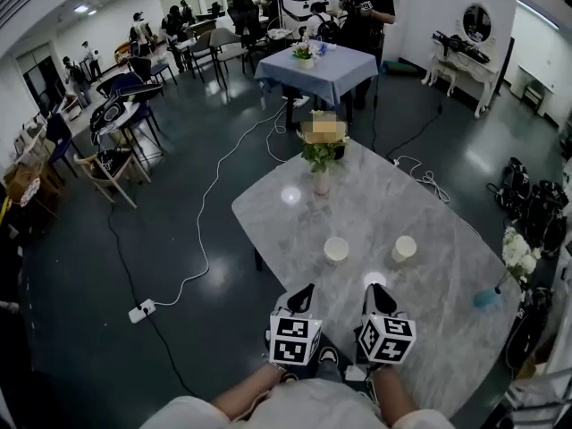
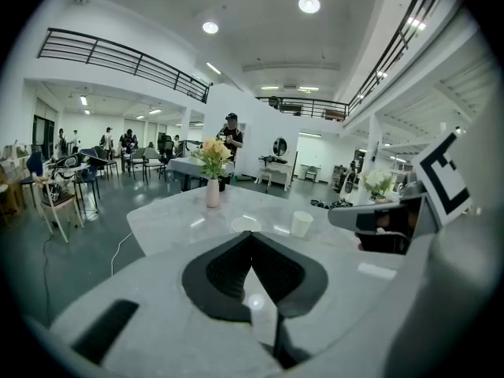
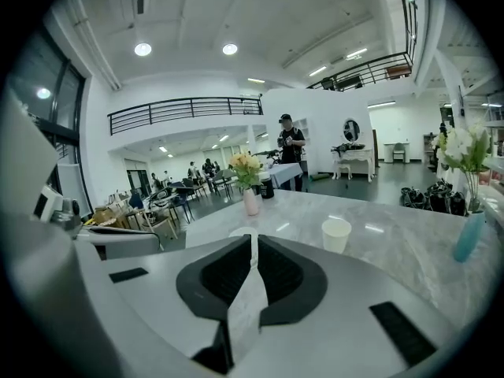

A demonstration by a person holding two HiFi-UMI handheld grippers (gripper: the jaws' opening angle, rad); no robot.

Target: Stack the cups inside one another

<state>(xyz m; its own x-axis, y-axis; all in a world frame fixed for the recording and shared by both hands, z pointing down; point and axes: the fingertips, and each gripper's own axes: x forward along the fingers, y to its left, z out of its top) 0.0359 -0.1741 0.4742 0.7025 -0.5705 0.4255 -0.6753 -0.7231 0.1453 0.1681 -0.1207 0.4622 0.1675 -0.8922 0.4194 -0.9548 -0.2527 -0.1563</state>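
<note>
the two cups are standing upright and well apart on the marble surface (image 1: 420, 204), not yet nested: the left cup (image 1: 336, 249) sits just ahead of my left gripper (image 1: 304, 291), and the right cup (image 1: 404, 248) is ahead of my right gripper (image 1: 374, 291) and a little to its right. both cups are white with their open mouths up, and neither gripper is touching either one. the left gripper's fingers are together with nothing between them; in the left gripper view their tips meet right in front of the left cup, with the right cup off to the side. the right gripper's fingers are likewise pressed together and empty, and in its own view the right cup stands clear to the right of the tips while the left cup peeks out just behind them. the two grippers hang side by side over the near edge of the surface, near each other but apart. farther out along the surface stands a pink vase (image 1: 321, 183) with yellow flowers, and near the right edge a blue vase (image 1: 487, 298) with white flowers. beyond, a white cable (image 1: 207, 213) trails over the dark floor, and a person (image 1: 365, 12) stands behind a blue-clothed table (image 1: 315, 68).
</note>
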